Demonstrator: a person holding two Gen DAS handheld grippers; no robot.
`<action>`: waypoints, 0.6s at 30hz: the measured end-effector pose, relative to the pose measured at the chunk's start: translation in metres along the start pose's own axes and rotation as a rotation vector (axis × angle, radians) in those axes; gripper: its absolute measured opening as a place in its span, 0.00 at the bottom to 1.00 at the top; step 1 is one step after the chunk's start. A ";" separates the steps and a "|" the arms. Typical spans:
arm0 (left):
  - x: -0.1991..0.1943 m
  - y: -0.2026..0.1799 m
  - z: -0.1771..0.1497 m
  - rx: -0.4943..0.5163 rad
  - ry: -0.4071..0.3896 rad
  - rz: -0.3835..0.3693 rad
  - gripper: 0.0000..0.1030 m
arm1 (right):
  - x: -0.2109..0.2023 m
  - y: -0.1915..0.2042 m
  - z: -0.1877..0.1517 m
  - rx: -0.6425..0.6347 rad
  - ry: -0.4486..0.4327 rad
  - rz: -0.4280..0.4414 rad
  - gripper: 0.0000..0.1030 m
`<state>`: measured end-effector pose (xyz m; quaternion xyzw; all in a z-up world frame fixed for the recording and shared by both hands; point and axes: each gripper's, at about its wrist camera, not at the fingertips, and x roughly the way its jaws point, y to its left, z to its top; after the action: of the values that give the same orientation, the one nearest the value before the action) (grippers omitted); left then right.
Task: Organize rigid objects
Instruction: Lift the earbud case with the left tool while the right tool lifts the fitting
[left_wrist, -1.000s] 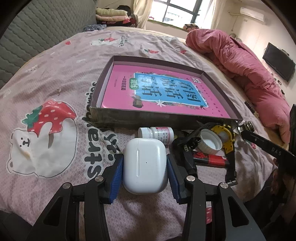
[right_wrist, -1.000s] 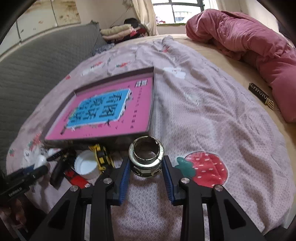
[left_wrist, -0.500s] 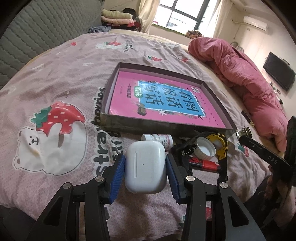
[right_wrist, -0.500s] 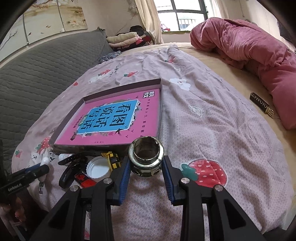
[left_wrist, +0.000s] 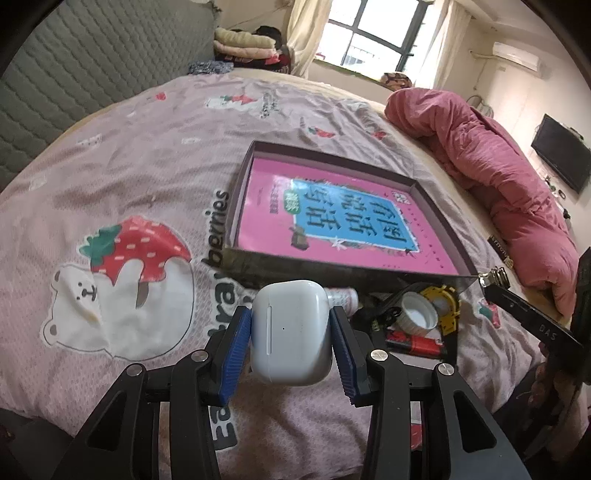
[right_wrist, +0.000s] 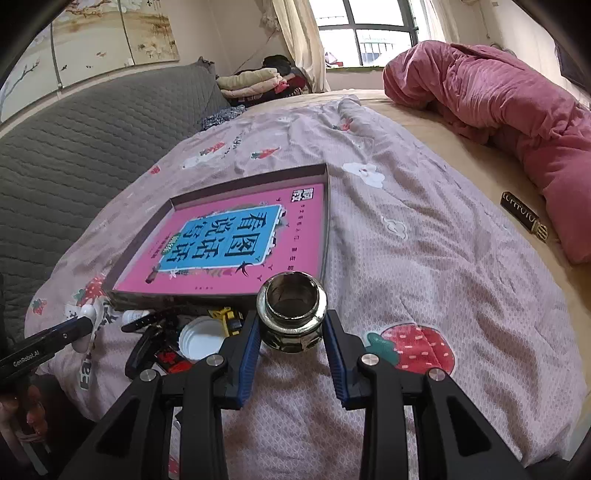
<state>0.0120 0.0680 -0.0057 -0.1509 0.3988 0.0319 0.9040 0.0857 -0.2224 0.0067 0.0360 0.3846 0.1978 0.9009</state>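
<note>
My left gripper (left_wrist: 290, 334) is shut on a white earbud case (left_wrist: 291, 332) and holds it above the bed, short of a shallow dark box (left_wrist: 436, 199) with a pink book (left_wrist: 332, 221) inside. My right gripper (right_wrist: 291, 328) is shut on a brass ring fitting (right_wrist: 291, 314), lifted near the same box's (right_wrist: 327, 221) near right corner. On the bed in front of the box lie a small white bottle (left_wrist: 345, 295), a white cap (left_wrist: 417, 314), a yellow tape measure (left_wrist: 448, 306), a red lighter (left_wrist: 413, 341) and a black clip (right_wrist: 142, 349).
The bed has a pink strawberry sheet (left_wrist: 147, 177). A rolled pink duvet (right_wrist: 498, 96) lies at the far right. A dark labelled bar (right_wrist: 522, 218) lies by it. A grey padded headboard (right_wrist: 74, 140) is at the left, folded clothes (right_wrist: 255, 83) by the window.
Both grippers have risen and pulled back a little from the bed with their objects held; the box and loose items now look farther below. Nothing was let go.
</note>
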 end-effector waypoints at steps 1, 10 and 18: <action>-0.001 -0.002 0.001 0.006 -0.005 0.000 0.43 | -0.002 0.000 0.001 0.003 -0.009 0.006 0.33; -0.003 -0.016 0.012 0.038 -0.047 0.005 0.43 | -0.005 0.010 0.008 -0.025 -0.057 0.049 0.33; 0.005 -0.020 0.025 0.031 -0.070 0.017 0.43 | -0.001 0.025 0.014 -0.111 -0.089 0.037 0.33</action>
<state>0.0368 0.0561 0.0111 -0.1325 0.3687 0.0385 0.9193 0.0872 -0.1980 0.0227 0.0018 0.3318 0.2339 0.9139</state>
